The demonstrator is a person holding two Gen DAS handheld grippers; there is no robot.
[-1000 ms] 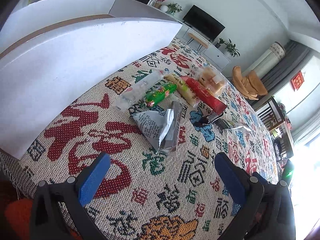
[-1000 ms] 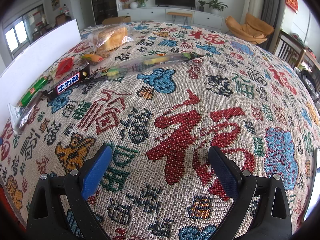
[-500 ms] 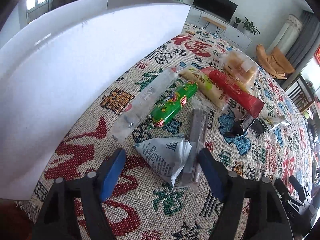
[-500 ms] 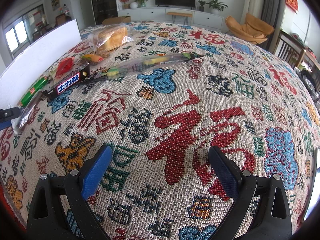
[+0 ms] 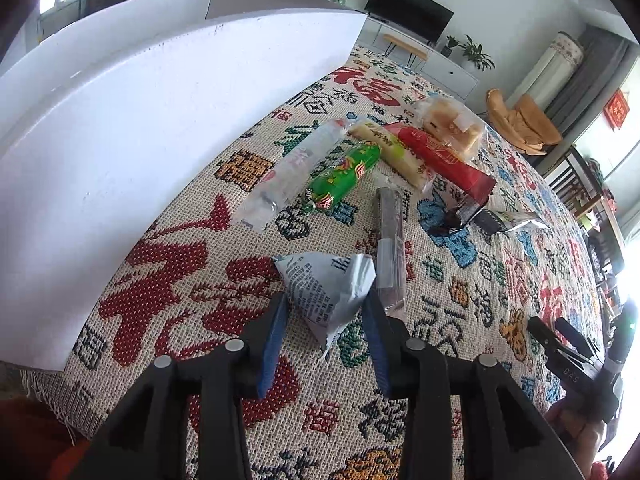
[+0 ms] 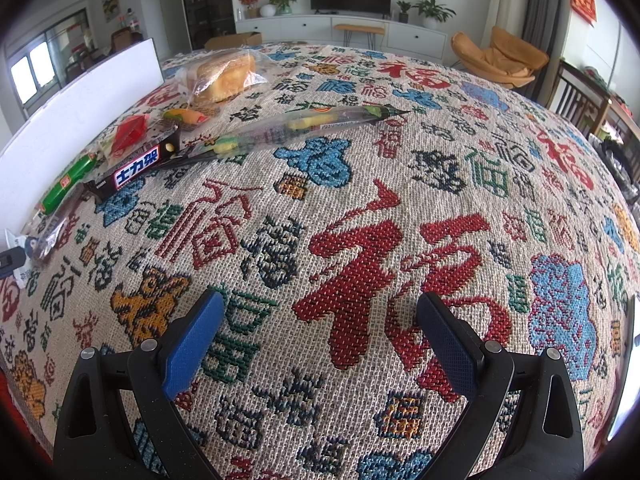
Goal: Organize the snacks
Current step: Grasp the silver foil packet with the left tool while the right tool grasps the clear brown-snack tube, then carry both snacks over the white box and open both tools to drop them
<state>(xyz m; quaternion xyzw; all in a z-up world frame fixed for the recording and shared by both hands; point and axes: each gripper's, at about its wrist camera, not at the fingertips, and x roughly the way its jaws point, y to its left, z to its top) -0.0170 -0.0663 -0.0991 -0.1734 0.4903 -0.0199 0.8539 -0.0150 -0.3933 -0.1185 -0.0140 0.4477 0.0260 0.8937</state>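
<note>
Several snacks lie on the patterned cloth: a silver triangular packet [image 5: 328, 288], a grey stick pack [image 5: 390, 240], a green roll [image 5: 344, 176], a clear sleeve [image 5: 292, 172], a yellow bar [image 5: 392, 150], a red pack [image 5: 444, 160] and bagged bread [image 5: 452, 124]. My left gripper [image 5: 326, 320] straddles the silver packet's near tip, jaws narrowed on both sides of it; contact is unclear. My right gripper [image 6: 316, 332] is open and empty over bare cloth. It sees a Snickers bar [image 6: 136, 172], a long clear pack [image 6: 296, 126] and the bread [image 6: 224, 72].
A tall white board [image 5: 140, 112] stands along the left of the snacks, also visible in the right wrist view [image 6: 76, 100]. The cloth's fringed edge [image 5: 44, 396] is near my left gripper. The right gripper body [image 5: 576, 364] shows at the left view's right edge.
My left gripper moved forward to the silver packet and its jaws narrowed around the packet's tip. The right gripper has not moved.
</note>
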